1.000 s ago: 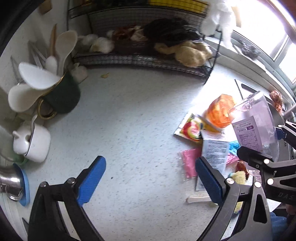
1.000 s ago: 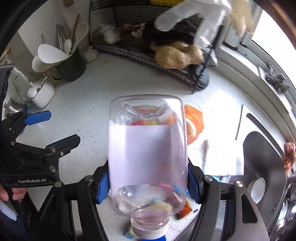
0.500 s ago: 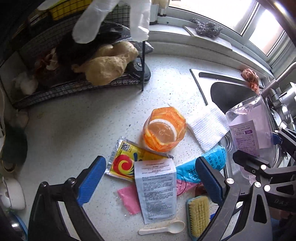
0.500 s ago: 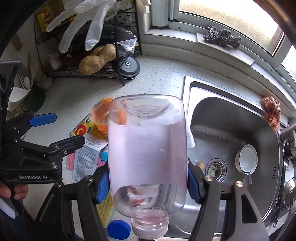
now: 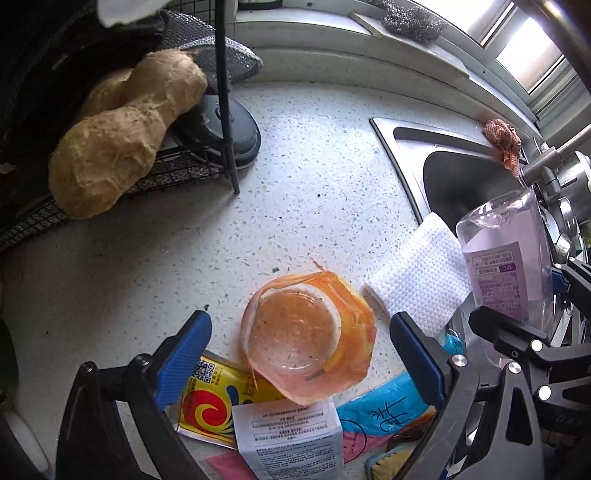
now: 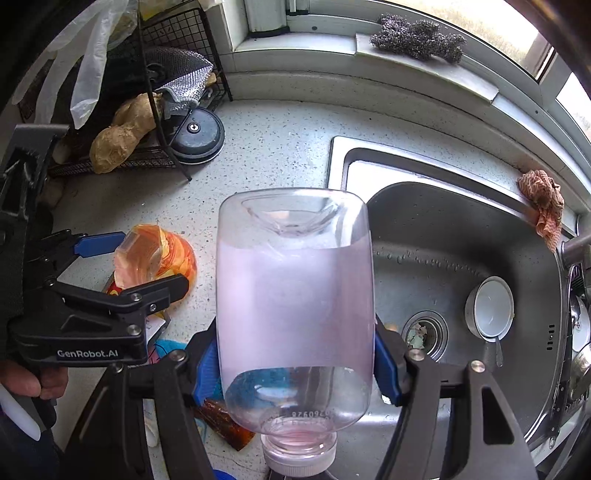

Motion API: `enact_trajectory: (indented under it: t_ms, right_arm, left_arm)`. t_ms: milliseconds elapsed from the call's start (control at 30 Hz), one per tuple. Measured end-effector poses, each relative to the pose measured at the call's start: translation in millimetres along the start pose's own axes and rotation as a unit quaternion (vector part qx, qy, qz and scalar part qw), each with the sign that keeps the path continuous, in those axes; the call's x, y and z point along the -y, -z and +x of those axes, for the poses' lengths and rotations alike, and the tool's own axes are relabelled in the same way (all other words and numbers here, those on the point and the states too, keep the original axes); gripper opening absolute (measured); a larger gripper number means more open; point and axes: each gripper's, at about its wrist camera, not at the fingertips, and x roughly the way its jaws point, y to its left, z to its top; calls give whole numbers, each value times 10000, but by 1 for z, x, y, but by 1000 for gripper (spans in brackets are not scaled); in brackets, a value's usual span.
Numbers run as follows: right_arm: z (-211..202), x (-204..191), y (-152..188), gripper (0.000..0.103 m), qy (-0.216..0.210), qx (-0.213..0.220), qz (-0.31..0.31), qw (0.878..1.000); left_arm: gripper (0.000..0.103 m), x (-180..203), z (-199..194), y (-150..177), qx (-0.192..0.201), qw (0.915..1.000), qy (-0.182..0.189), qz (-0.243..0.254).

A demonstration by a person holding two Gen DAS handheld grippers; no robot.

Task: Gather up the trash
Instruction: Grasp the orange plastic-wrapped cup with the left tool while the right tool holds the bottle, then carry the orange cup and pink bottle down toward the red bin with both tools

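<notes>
My right gripper (image 6: 295,363) is shut on a clear plastic bottle (image 6: 295,295) with a pale pink label, held neck toward the camera above the sink's left edge; the same bottle (image 5: 506,266) shows at the right of the left wrist view. My left gripper (image 5: 299,354) stands open over a crumpled orange plastic cup (image 5: 308,338), which lies between its blue pads untouched. Around the cup lie a yellow-red sachet (image 5: 210,398), a white printed packet (image 5: 291,435), a blue wrapper (image 5: 380,406), a pink wrapper (image 5: 229,465) and a white paper towel (image 5: 417,280).
A steel sink (image 6: 461,258) with a small white-lidded pot (image 6: 493,306) is on the right. A black wire rack (image 5: 147,173) holding ginger (image 5: 122,136) stands at the back left beside a black round base (image 6: 195,136). Steel wool (image 6: 417,35) rests on the windowsill.
Both grippers have swung right along the counter, from the utensil corner to the trash pile and sink. The left one has come down over the orange cup. The bottle stays gripped.
</notes>
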Motion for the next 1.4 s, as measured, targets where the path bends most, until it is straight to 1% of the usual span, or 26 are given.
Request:
enact_trajectory:
  t_ms: [33,67,133,167,200,300,333,400,500,567,700,800,867,967,1133,1233,1400]
  right_arm:
    - [2,1,1,66,-6,-34,14,10000]
    - [4,3,1,66,-7,-54,22,10000]
    - [6,5,2,66,21,-75,34,10000]
    - [7,6,2,66,22,-84,47,10000]
    - [7,7,2,66,18,-84,53,9999]
    - [3,7,5,66,23,-17,48,10000]
    - [1,7,6,66,15,20,50,10000]
    - [-4,6,8,66,-1,70,40,10000]
    - [-15,4,12,66,-62,176,19,9998]
    - [-27,2,17,66,-86,314,-14,9995]
    - [-54,-2,30,66,108,744,-229,9969]
    - [-72,-4,42,66,28,932,-310,9952]
    - [-80,-3,52,66,-63,1007,-332,9943]
    - [-89,0,67,66,-113,1064,-343,9937]
    - [-100,8,96,66,-127,1067,-311,9937]
    - [-110,18,118,66,-119,1090,-225,9937]
    - [-129,39,164,66,-151,1196,-127,9926]
  left_arm:
    - [96,1,3,-1,-6,10000,8,-1]
    - [93,2,6,-2,-3,10000,-6,-9]
    - [80,3,9,-2,11,10000,-20,-2]
    - [67,4,11,-2,-11,10000,-2,9]
    - [65,6,13,-1,-32,10000,18,11]
    - [64,10,10,6,72,10000,31,21]
    - [64,12,6,9,133,9999,-32,50]
    - [64,16,-3,12,246,9995,-166,81]
    - [64,24,-23,17,471,9987,-158,71]
    - [64,30,-39,22,658,9975,-221,92]
    - [64,42,-64,38,868,9958,-265,85]
    - [64,48,-83,57,984,9948,-250,79]
    - [64,54,-93,68,1075,9938,-276,83]
    - [64,67,-104,85,1244,9912,-423,154]
    - [64,91,-111,103,1206,9919,-344,207]
    - [64,113,-117,116,1231,9913,-334,333]
    - [64,158,-122,148,1244,9905,-414,412]
